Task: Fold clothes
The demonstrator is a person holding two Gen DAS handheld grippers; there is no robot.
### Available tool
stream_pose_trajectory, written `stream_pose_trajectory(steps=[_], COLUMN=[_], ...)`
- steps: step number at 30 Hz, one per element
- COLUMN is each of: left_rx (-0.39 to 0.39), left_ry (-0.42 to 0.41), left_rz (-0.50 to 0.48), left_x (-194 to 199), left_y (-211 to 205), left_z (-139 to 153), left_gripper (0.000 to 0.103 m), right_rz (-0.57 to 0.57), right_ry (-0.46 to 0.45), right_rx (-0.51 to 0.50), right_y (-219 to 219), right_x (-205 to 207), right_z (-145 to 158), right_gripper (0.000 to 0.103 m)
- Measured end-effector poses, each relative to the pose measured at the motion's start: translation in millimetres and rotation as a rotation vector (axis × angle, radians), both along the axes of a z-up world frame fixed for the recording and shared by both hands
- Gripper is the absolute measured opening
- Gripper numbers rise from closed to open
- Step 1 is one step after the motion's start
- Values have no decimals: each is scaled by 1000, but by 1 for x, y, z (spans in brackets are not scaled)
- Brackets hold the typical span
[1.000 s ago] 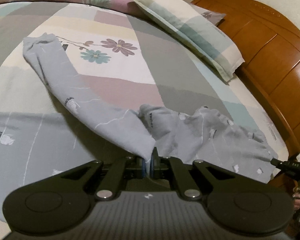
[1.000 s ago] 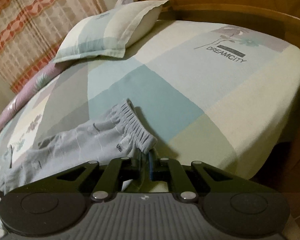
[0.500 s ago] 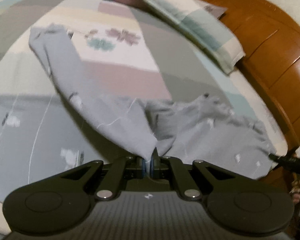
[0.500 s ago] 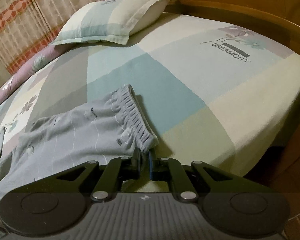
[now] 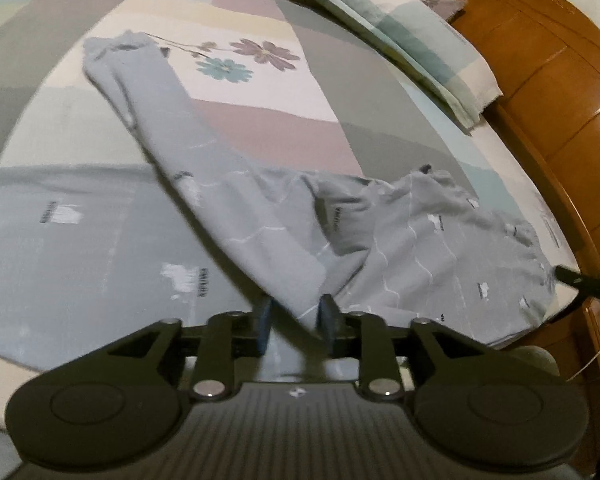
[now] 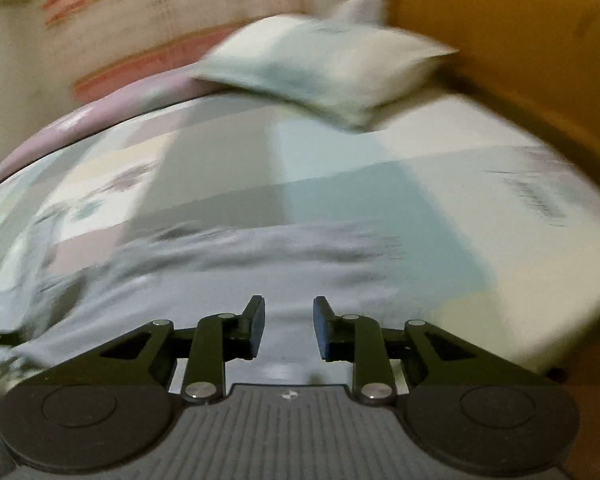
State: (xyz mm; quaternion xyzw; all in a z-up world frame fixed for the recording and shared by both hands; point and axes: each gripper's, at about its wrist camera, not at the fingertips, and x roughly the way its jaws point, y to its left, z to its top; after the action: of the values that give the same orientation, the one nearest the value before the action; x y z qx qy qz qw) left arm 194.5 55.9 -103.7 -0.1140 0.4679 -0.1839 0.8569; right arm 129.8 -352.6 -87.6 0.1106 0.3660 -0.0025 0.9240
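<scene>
Lying across the bed: the grey trousers [image 5: 400,232] are sprawling over the lower middle and right of the left wrist view, one leg running up toward the upper left and ending near the flower print, the waist part bunching at the right by the bed's edge.
Bed: the patchwork bedsheet [image 5: 260,120] is filling most of both views, with a pillow [image 5: 400,40] at the upper right and the wooden headboard [image 5: 560,100] along the right side.
Left gripper [image 5: 296,322]: its jaws are opening at the bottom centre; a fold of the trouser leg is hanging between them, and the pads are no longer looking pressed on it.
Right gripper [image 6: 288,328]: its jaws are opening too, with nothing between them; the grey cloth [image 6: 260,264] is lying just past the tips, in a blurred picture.
Handling: the fabric is looking thin, light and limp, so it is likely sagging and creasing wherever it is unsupported, and sliding easily over the sheet; nothing about it seems fragile.
Where to grip: the elastic waistband and the leg hems are probably offering the firmest hold, since doubled cloth is giving the pads more to bite; a pinch at mid-leg would likely be bunching the cloth and spoiling a straight fold.
Risk: a single loose layer could be slipping from the pads.
</scene>
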Motion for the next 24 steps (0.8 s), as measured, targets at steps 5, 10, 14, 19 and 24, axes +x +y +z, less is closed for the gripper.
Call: stream_pose_trajectory(steps=[5, 10, 14, 19, 24], left_rx=[15, 24, 67, 172, 248], left_ry=[-66, -143, -211, -228, -199], left_rz=[10, -51, -192, -417, -487], left_x=[-2, 14, 32, 63, 71], left_y=[8, -7, -47, -93, -98], left_z=[20, 33, 34, 16, 1], left_gripper=[30, 34, 41, 40, 2], right_rz=[243, 456, 443, 373, 361], right_ry=[20, 66, 110, 119, 92], right_rx=[-61, -162, -38, 7, -4], right_y=[90, 147, 134, 116, 105], right_x=[33, 30, 24, 27, 31], right_z=[-25, -41, -33, -32, -25], right_gripper=[30, 47, 46, 46, 46])
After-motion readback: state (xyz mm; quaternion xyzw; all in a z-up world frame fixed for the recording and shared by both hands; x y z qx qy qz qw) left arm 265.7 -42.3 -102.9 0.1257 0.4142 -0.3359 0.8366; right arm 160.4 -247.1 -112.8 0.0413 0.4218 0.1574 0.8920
